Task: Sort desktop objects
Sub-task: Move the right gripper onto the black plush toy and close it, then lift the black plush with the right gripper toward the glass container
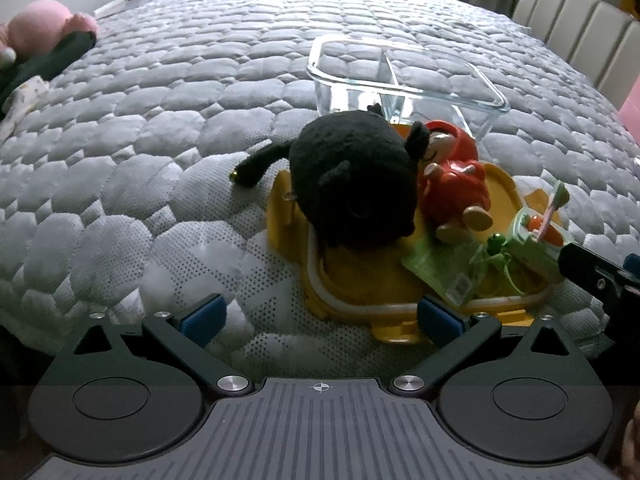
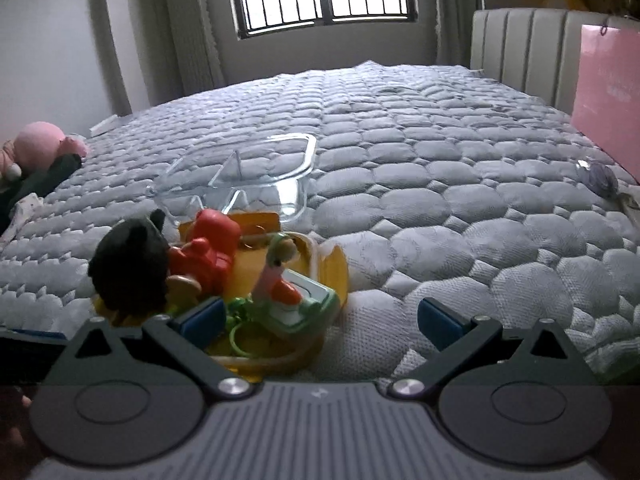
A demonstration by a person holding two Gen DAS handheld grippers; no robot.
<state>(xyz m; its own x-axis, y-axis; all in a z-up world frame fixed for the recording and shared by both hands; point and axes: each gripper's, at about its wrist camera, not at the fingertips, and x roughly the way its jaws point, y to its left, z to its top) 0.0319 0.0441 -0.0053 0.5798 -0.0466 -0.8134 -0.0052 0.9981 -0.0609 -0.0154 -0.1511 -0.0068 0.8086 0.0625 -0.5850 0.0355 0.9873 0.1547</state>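
I have both grippers low over the quilted bed [image 1: 168, 128], my left gripper [image 1: 320, 318] and my right gripper [image 2: 320, 316] each with jaws wide and holding nothing. Toward the near edge of the bed lies a yellow lid [image 1: 360, 280] carrying a black plush cat [image 1: 352, 184], a red wooden doll [image 1: 456, 184] and a green keychain toy [image 1: 532, 240]. The clear divided glass container [image 1: 400, 76] stands just behind it, toward the bed's middle.
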